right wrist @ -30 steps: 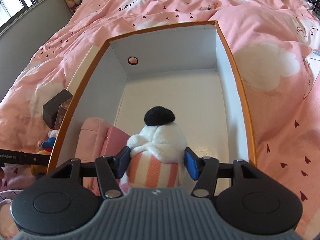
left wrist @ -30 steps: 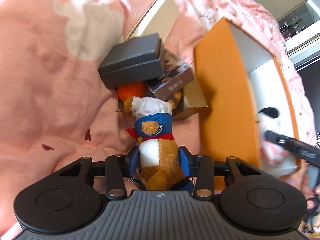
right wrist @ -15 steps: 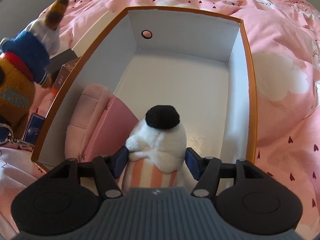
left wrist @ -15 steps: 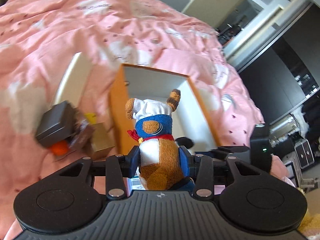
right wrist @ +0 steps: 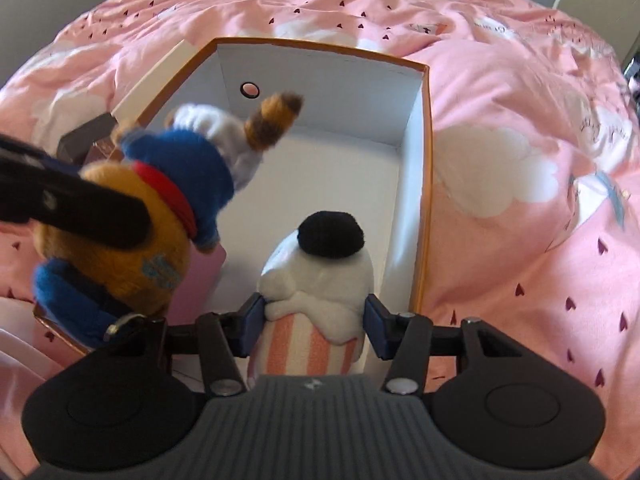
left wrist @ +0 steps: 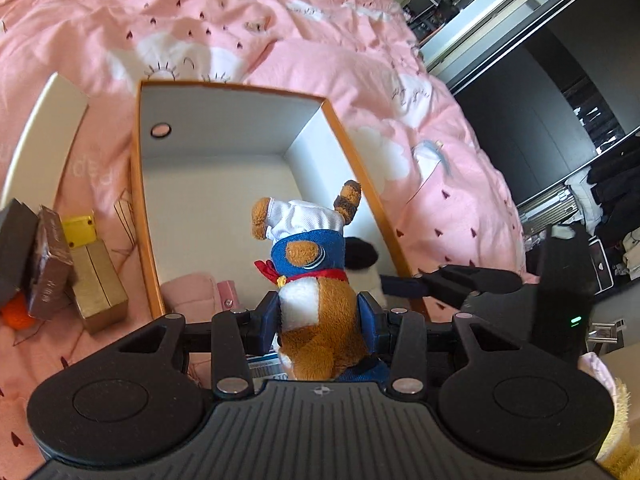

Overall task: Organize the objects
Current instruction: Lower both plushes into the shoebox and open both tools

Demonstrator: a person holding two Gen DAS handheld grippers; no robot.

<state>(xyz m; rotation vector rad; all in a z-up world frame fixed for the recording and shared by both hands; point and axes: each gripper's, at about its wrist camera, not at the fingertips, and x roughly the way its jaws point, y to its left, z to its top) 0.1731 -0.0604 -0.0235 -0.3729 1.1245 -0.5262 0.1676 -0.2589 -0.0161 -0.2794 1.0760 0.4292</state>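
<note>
I have a toy pinched in each gripper above the orange box (left wrist: 138, 200) on the bed (left wrist: 200, 32). My left gripper (left wrist: 319, 318) squeezes the brown plush in blue sailor top (left wrist: 316, 280); my right gripper (right wrist: 315, 318) clamps the white plush with striped body (right wrist: 320, 280) over the near right corner. A pink pouch (left wrist: 188, 292) already lies inside. I judge both toys not yet stowed, and the gold box (left wrist: 98, 284), brown box (left wrist: 48, 264) and orange ball (left wrist: 16, 314) wait outside.
</note>
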